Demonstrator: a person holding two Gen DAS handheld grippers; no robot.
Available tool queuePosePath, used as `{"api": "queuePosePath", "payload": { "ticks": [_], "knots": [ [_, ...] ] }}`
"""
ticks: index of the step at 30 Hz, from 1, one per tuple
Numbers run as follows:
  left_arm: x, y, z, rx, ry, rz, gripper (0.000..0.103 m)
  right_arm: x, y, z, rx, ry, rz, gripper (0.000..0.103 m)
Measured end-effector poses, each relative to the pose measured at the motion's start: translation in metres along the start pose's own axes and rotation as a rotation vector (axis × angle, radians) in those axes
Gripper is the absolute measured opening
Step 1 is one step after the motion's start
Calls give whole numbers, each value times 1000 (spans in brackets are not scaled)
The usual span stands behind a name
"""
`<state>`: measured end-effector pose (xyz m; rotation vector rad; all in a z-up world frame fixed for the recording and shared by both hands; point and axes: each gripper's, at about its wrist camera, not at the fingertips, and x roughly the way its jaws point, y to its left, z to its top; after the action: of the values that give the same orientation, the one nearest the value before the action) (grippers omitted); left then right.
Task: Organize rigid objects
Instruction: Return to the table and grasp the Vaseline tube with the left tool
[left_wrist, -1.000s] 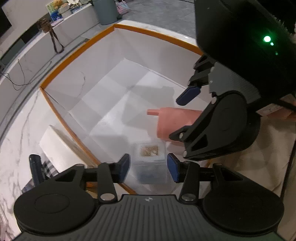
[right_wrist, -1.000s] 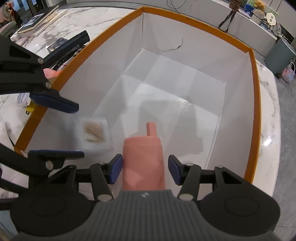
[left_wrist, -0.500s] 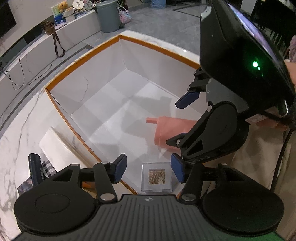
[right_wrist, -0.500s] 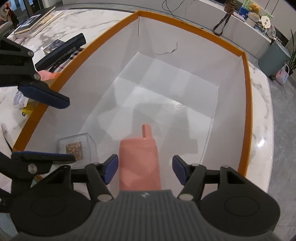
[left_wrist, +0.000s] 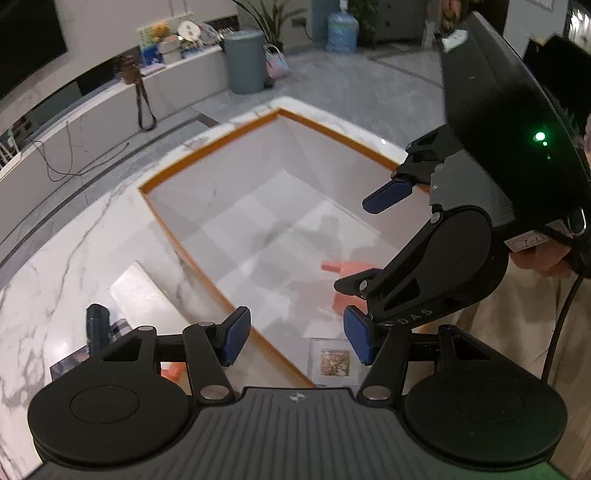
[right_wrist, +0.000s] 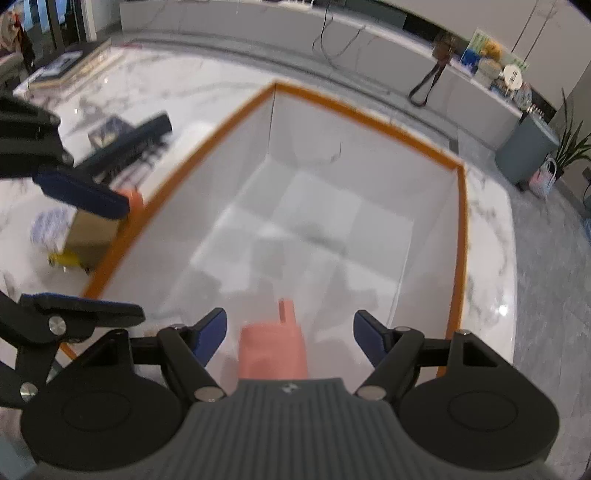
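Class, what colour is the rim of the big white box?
Orange rim, clearest in the right wrist view.

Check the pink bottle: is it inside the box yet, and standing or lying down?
Inside, lying down. The pink bottle rests on its side on the floor of the white box, spout toward the far wall, clear of the opening right gripper.

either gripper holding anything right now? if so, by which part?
Nothing held. Left gripper and right gripper are both opening, fingers touching nothing. The pink bottle and clear square case lie loose on the box floor.
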<state>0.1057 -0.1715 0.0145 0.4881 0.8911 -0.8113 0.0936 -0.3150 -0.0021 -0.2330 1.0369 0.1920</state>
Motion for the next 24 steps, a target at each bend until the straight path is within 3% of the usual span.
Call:
{"api": "queuePosePath", "payload": {
  "ticks": [12,24],
  "knots": [
    [-37,49,-24,-163,-83,85,69,-30,38,41,-47,-205,40,74],
    [-50,96,-54,-236,-46,135,68,-11,101,72,-157,-202,128,62]
  ]
}}
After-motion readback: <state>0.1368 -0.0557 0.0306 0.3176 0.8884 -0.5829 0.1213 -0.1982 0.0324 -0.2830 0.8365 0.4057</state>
